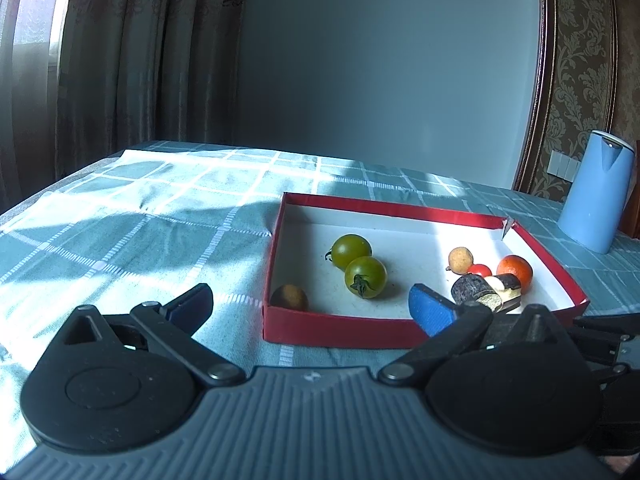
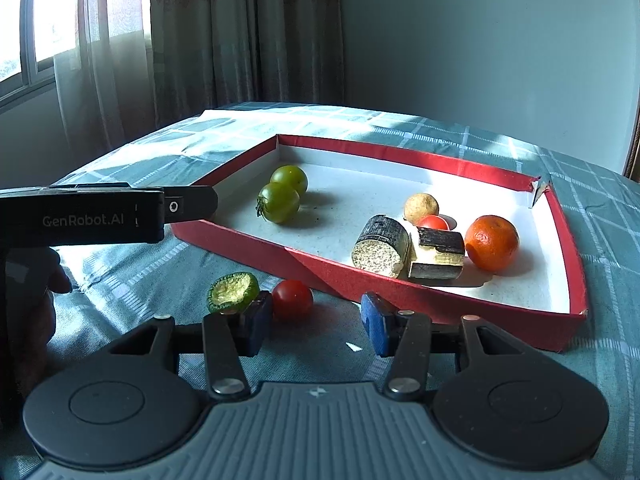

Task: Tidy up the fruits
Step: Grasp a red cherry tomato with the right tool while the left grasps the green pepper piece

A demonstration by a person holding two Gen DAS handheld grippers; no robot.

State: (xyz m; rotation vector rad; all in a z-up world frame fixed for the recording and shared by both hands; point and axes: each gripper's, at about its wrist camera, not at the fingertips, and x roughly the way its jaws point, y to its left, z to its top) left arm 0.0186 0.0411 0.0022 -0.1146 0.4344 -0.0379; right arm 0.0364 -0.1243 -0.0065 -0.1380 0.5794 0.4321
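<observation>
A red box (image 1: 340, 326) with a white floor lies on the checked cloth. It holds two green tomatoes (image 1: 352, 251) (image 1: 366, 277), a brown round fruit (image 1: 289, 298) in its near left corner, a beige ball (image 1: 461, 259), a small red tomato (image 1: 479, 270), an orange (image 1: 515, 271) and two dark cut pieces (image 1: 474, 288). My left gripper (image 1: 312, 308) stands wide open at the box's near wall, holding nothing. On the cloth outside the box, my right gripper (image 2: 316, 322) is open. A red cherry tomato (image 2: 292, 299) lies between its tips, close against the left pad. A green cut piece (image 2: 232, 292) sits just left of that.
A blue jug (image 1: 596, 196) stands at the back right of the table. The black housing of the left gripper (image 2: 100, 220) crosses the right wrist view at the box's left corner, a hand (image 2: 28, 312) below it. Curtains hang behind the table's far left edge.
</observation>
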